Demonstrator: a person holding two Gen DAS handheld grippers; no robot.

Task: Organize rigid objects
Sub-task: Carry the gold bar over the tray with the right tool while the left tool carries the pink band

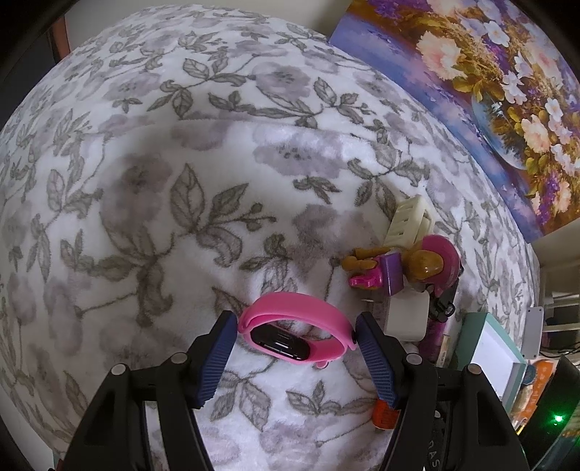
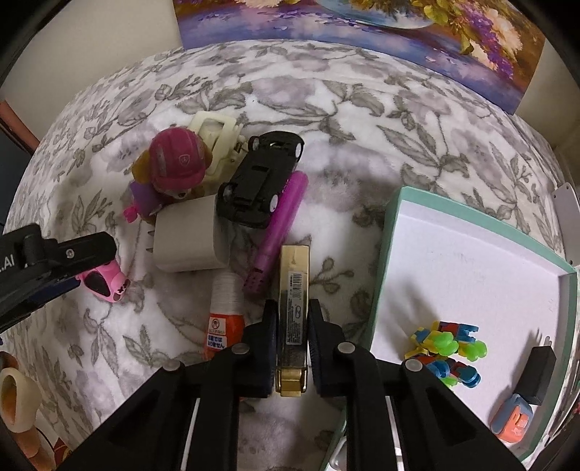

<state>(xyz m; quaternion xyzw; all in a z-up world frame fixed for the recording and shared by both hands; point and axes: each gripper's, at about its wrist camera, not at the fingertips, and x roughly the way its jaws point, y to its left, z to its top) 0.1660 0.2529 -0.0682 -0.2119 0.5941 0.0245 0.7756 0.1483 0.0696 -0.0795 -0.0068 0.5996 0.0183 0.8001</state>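
A pink wristband with a black screen (image 1: 295,331) lies on the floral blanket (image 1: 181,181). My left gripper (image 1: 295,326) stands open around it, a blue-padded finger close to each end. The right wrist view shows that gripper (image 2: 54,261) over the band (image 2: 105,280) at the left. My right gripper (image 2: 294,308) is shut on a slim gold case with a barcode label (image 2: 294,275), which points forward over the blanket. Left of a teal-rimmed white box (image 2: 388,253) lies a pile: a pink-helmeted toy pup (image 2: 174,163), an upturned black toy car (image 2: 261,181), a purple tube (image 2: 279,224), a white charger (image 2: 188,235) and an orange glue bottle (image 2: 223,319).
The box holds colourful plastic pieces (image 2: 449,351), a black block (image 2: 536,376) and an orange-blue item (image 2: 511,424). A cream clip (image 2: 214,137) lies behind the pup. A flower painting (image 2: 362,21) leans at the back. A tape roll (image 2: 16,398) sits at the lower left.
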